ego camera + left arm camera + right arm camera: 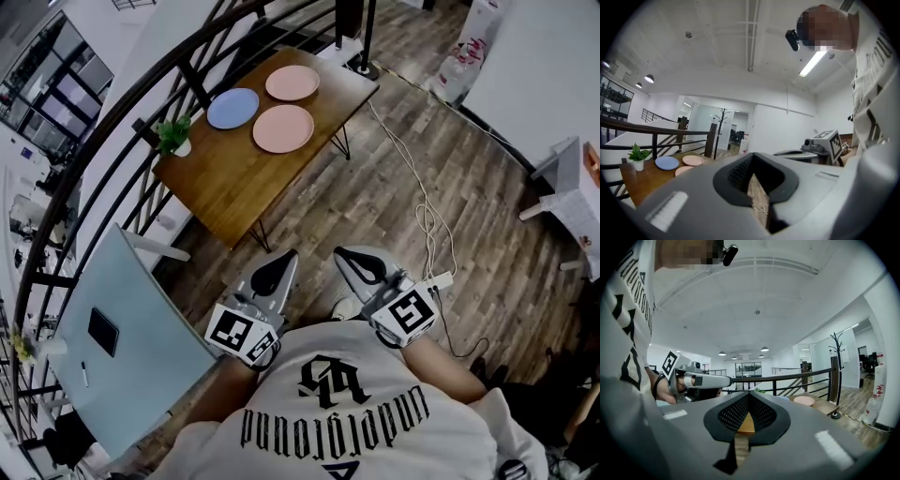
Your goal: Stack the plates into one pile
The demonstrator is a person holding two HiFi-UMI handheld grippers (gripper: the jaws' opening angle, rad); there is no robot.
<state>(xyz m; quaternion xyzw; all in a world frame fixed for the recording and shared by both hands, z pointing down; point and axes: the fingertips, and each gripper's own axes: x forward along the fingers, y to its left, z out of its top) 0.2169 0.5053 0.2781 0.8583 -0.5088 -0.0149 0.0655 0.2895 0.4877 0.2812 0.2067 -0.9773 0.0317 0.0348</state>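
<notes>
Wooden plank flooring surrounds a brown wooden surface carrying three round plates, lying unstacked: one blue plate and two pink, a far pink plate and a near pink plate, beside one small potted plant. Well apart from them, the left gripper and right gripper both have their fingers pressed together, empty.

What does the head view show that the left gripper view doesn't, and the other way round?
Head view only: the pale grey-blue table and the left gripper seen from outside. Left gripper view only: the ceiling strip light and the black head camera. Both: the blue plate, two pink plates and potted plant on the wooden table, plus the right gripper.
</notes>
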